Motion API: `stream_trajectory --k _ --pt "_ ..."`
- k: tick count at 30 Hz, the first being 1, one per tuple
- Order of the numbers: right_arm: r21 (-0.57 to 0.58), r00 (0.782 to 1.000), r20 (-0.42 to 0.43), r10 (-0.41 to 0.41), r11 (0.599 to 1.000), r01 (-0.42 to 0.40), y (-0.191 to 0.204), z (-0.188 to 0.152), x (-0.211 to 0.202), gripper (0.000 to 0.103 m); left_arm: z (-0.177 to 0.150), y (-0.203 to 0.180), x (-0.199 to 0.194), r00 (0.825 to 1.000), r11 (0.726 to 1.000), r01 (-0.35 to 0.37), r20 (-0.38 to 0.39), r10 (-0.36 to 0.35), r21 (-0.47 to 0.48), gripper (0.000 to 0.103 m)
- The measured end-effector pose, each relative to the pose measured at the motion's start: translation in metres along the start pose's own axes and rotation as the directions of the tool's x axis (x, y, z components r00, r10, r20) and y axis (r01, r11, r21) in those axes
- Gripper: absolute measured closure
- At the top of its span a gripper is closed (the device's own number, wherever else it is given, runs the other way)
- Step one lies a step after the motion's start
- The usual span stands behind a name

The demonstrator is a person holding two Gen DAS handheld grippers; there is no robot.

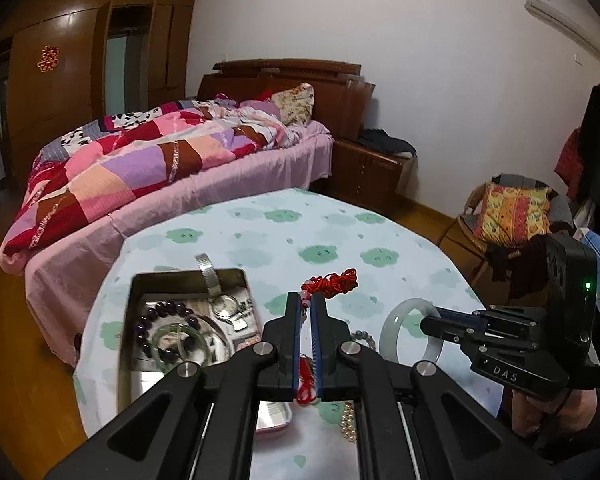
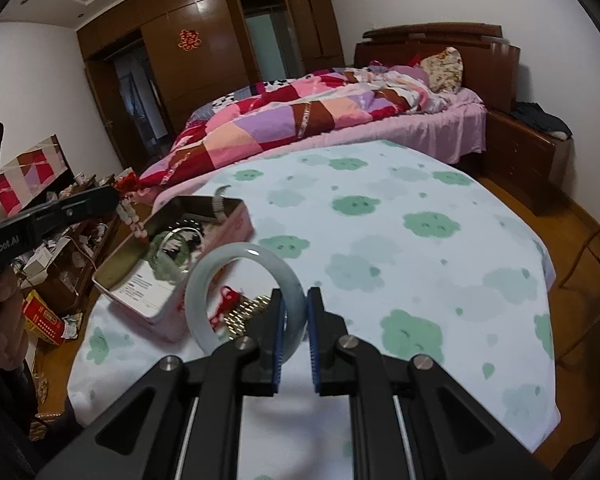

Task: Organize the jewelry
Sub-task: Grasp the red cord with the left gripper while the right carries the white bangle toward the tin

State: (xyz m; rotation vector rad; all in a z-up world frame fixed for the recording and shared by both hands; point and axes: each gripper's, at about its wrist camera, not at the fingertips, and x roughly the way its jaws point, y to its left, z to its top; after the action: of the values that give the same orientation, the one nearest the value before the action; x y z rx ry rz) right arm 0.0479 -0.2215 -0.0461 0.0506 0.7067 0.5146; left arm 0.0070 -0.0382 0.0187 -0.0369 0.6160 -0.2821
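An open pink tin box (image 1: 130, 320) (image 2: 220, 236) on the table holds a purple bead bracelet (image 1: 168, 308), a green bangle (image 1: 176, 340) (image 2: 172, 256) and a silver watch (image 1: 224, 304). My left gripper (image 1: 307, 300) is shut on a red-cord necklace (image 1: 334, 282) with white beads (image 2: 134, 220), held above the table right of the box. My right gripper (image 2: 294, 300) is shut on a pale jade bangle (image 2: 240, 292) (image 1: 400, 328), held upright just right of the left gripper (image 2: 116, 196). A gold bead string (image 1: 348, 424) (image 2: 244, 316) lies on the cloth.
The table has a white cloth with green clouds (image 2: 420, 240). A bed with a patchwork quilt (image 1: 140, 168) stands behind it. A chair with a cushion (image 1: 512, 216) stands at the right. A cluttered low shelf (image 2: 60, 240) is at the left of the table.
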Motion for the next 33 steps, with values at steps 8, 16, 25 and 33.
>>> stream_trajectory --k 8,16,25,33 --pt "-0.064 0.999 0.011 0.037 0.997 -0.036 0.030 0.019 0.008 0.090 0.004 0.027 -0.011 0.999 0.998 -0.040 0.028 0.042 -0.046 0.100" --pt "-0.123 0.997 -0.011 0.075 0.989 -0.076 0.060 0.034 0.027 0.090 -0.004 0.055 -0.008 0.996 0.992 -0.080 0.020 0.082 -0.102 0.100" --pt "-0.184 0.994 -0.055 0.093 0.978 -0.102 0.089 0.041 0.053 0.090 -0.014 0.082 -0.001 0.991 0.981 -0.131 -0.002 0.132 -0.144 0.100" --pt "-0.221 0.993 -0.077 0.092 0.969 -0.107 0.106 0.045 0.067 0.090 -0.023 0.093 0.009 0.987 0.974 -0.161 -0.035 0.157 -0.159 0.099"
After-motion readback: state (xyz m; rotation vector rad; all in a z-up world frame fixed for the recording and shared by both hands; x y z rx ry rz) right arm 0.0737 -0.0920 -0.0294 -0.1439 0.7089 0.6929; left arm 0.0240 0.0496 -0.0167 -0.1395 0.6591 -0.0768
